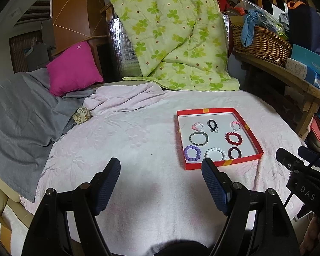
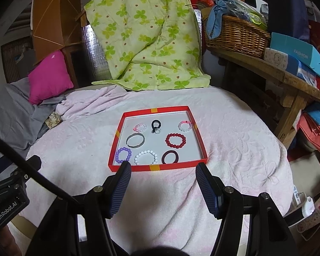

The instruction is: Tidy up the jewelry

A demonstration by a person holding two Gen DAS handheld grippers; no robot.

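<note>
In the red tray (image 2: 157, 167) on the pink blanket (image 2: 234, 140) sit 8 pieces: 5 bead bracelets, a green bangle (image 2: 135, 140), a dark hair tie (image 2: 170, 157) and a black loop (image 2: 156, 125). They're spaced apart but lying flat, so a pinch could easily skid 1 into its neighbour or snag the stretchy purple bracelet (image 2: 123, 154). The shallow tray looks light and the blanket soft, so a push on the rim probably shifts everything. The right gripper (image 2: 163, 168) hovers at the near rim, the left gripper (image 1: 161, 163) off to the side, both jaws wide and empty.
</note>
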